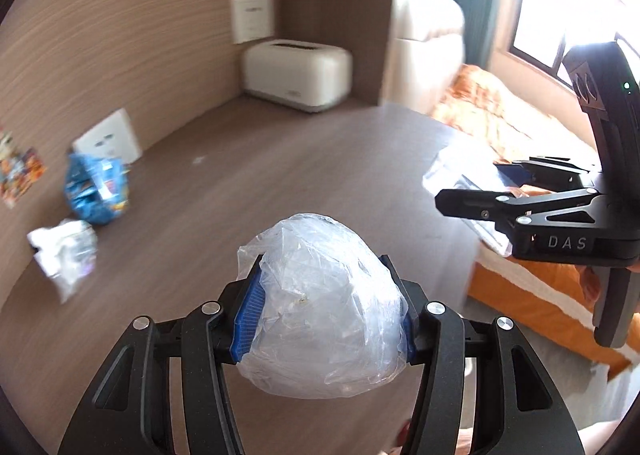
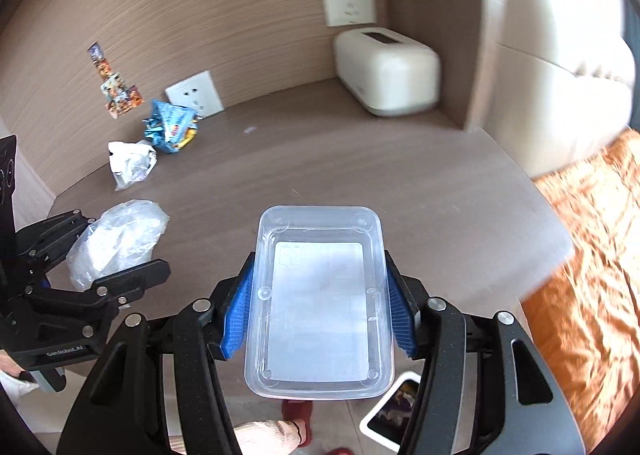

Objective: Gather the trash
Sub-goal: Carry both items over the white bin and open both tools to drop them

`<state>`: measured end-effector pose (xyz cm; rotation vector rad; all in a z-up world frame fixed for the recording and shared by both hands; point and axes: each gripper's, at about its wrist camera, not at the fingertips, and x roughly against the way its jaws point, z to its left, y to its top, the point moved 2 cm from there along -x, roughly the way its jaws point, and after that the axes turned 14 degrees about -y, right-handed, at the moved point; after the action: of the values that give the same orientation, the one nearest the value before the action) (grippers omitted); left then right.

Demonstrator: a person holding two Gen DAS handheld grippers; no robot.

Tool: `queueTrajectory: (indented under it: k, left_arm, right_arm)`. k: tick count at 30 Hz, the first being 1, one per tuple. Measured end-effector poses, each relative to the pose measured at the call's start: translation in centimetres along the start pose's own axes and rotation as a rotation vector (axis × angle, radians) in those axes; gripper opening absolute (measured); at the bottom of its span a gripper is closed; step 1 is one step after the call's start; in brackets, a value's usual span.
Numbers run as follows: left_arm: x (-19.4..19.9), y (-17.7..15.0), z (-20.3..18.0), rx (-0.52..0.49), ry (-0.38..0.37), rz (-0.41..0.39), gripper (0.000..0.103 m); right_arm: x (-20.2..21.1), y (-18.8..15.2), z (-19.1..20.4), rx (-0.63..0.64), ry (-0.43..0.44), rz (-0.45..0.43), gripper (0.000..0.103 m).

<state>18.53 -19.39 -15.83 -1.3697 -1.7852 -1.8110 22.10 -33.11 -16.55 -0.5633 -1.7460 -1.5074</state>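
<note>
1. The left gripper [image 1: 320, 295] has its jaws part-way closed and clenched on a crumpled clear plastic bag [image 1: 324, 303]; the blue pads [image 1: 250, 319] press into both sides of the wad, which bulges out past the fingertips.
2. The right gripper [image 2: 320, 307] has its jaws clamped on the long sides of a clear rectangular plastic container [image 2: 320, 299], open side up, with a white bottom showing through. Its blue pads [image 2: 238, 315] lie flat against the container's walls.
3. Both grippers point steeply downward over the near part of the brown wood-grain surface [image 2: 360, 159], and each load is held clear above it.
4. In the right wrist view the left gripper [image 2: 116, 255] sits at the near left, its bag [image 2: 116, 243] sticking out between the fingers. In the left wrist view the right gripper [image 1: 520, 191] is at the right, over the surface's edge beside the orange bedding [image 1: 492, 115].
5. More trash lies at the far left of the surface by the wall: a blue snack wrapper [image 2: 172, 127] just below a white wall socket [image 2: 194, 93], and a white crumpled wrapper [image 2: 130, 163] just near of it.
6. A cream tissue box [image 2: 386, 71] stands in the far corner, below a second socket [image 2: 348, 3].
7. A person's sleeve [image 2: 268, 435] and a red slipper [image 2: 298, 411] show at the bottom, on the floor.
</note>
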Motion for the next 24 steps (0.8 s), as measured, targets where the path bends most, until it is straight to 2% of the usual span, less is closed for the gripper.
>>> queueTrajectory:
  k: [6,12,18,24]
  left_arm:
    - [-3.7,0.1,-7.0,-0.117,-0.136,0.054,0.054]
    - [-7.2,-1.3,-12.9,-0.213,-0.249,0.126,0.054]
    - [-11.4,-4.5,-17.4,-0.280,-0.338,0.213,0.054]
    - [-16.9,-8.6,-19.2,-0.313,-0.404,0.302,0.054]
  right_arm:
    - [2.0,-4.3,-5.9,-0.118,-0.079,0.049,0.059]
    - [3.3,-8.0,-9.8,-0.218,-0.136,0.084,0.059]
    - [3.4,-12.3,-13.3,-0.316,-0.173,0.127,0.059]
    - [0.4,-16.9,-15.3,-0.383,-0.190,0.199,0.059]
